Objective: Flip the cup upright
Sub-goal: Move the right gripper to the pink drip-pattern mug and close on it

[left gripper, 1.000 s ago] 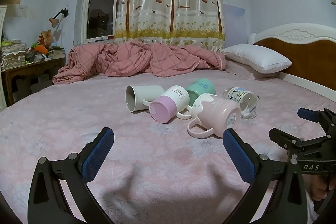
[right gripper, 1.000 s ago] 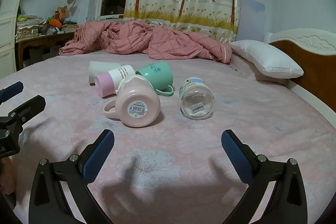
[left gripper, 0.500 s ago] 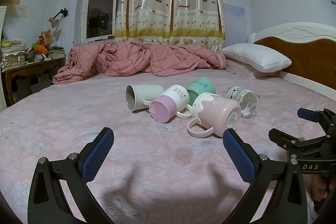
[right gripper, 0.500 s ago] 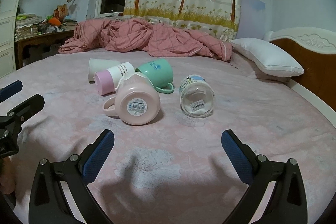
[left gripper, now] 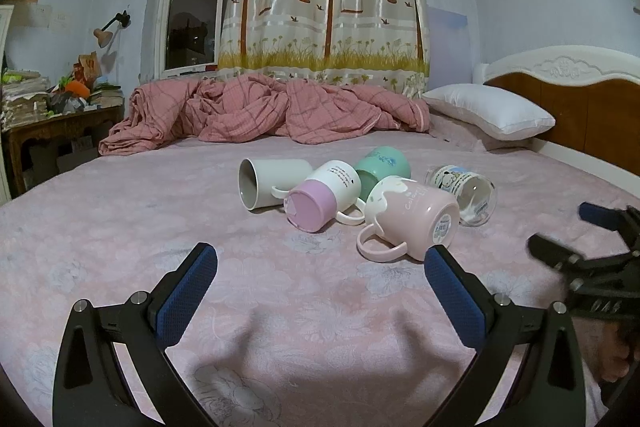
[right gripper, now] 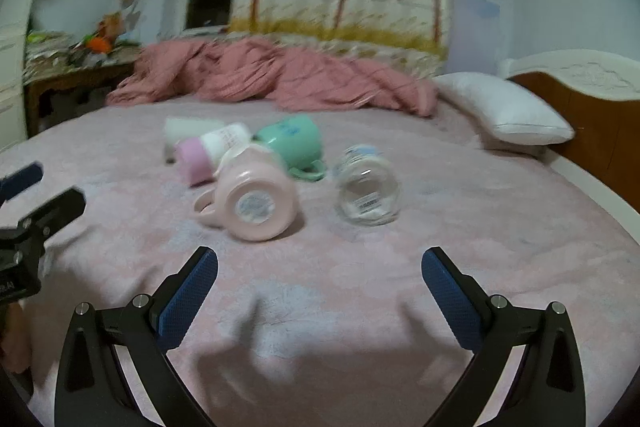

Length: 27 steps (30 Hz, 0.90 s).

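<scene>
Left tongs (left gripper: 320, 267): spread wide, holding nothing, low over the pink bed (left gripper: 280, 307), short of the cups.
White mug (left gripper: 272, 183): on its side, mouth facing left, leftmost of the group, handle down toward the sheet.
Purple cup (left gripper: 320, 199): on its side just beside the white mug, purple base facing the left camera, its white handle against the sheet.
Green cup (left gripper: 382, 169): on its side behind the purple one, tucked between it and the pink mug; in the right view its handle (right gripper: 308, 171) lies on the sheet.
Pink mug (left gripper: 412, 215): on its side, nearest the tongs, base with a sticker turned right, handle resting on the bed.
Glass cup (left gripper: 464, 191): on its side, a little apart to the right of the pink mug, cartoon print on its wall, base label facing the right camera.
Right tongs (right gripper: 320, 267): spread wide, holding nothing, above the sheet in front of the pink mug and glass cup; the right view is blurred.
Blanket (left gripper: 260, 111): crumpled pink heap at the far edge of the bed.
Pillow (left gripper: 488, 111): white, far right, against the headboard (left gripper: 568, 99).
</scene>
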Motion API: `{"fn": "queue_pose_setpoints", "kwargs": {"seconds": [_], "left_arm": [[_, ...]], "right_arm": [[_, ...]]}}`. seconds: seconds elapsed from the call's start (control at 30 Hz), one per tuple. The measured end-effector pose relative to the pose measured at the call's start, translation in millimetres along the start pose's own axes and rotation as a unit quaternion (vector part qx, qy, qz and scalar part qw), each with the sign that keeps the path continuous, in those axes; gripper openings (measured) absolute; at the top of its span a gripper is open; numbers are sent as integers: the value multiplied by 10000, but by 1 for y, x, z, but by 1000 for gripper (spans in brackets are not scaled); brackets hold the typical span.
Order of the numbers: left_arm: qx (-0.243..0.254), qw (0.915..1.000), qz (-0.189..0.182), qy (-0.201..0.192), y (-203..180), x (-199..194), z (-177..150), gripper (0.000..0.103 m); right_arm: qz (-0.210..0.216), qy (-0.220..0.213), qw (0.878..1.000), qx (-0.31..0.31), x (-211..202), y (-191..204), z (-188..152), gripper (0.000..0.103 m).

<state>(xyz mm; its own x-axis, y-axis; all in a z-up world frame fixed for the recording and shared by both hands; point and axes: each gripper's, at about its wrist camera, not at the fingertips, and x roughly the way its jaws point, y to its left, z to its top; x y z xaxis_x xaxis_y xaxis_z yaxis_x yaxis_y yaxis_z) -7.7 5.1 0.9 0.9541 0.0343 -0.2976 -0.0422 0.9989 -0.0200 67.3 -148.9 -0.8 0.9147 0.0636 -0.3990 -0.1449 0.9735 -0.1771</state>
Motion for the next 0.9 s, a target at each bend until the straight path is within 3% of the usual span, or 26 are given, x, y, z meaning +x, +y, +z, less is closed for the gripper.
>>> {"fn": "queue_pose_setpoints", "kwargs": {"seconds": [0.4,0.7,0.9], "left_arm": [[-167,9998,-40,86,4,8,-4,103],[-224,9995,-54,210,8,9,-3,103],[-208,9995,-51,240,7,11,-3,103]], "right_arm": [[432,584,9967,373,-6,-29,42,103],[1206,1563,9802,-131,77,-3,109,103],[1497,2300,9616,48,146,20,114,103]]}}
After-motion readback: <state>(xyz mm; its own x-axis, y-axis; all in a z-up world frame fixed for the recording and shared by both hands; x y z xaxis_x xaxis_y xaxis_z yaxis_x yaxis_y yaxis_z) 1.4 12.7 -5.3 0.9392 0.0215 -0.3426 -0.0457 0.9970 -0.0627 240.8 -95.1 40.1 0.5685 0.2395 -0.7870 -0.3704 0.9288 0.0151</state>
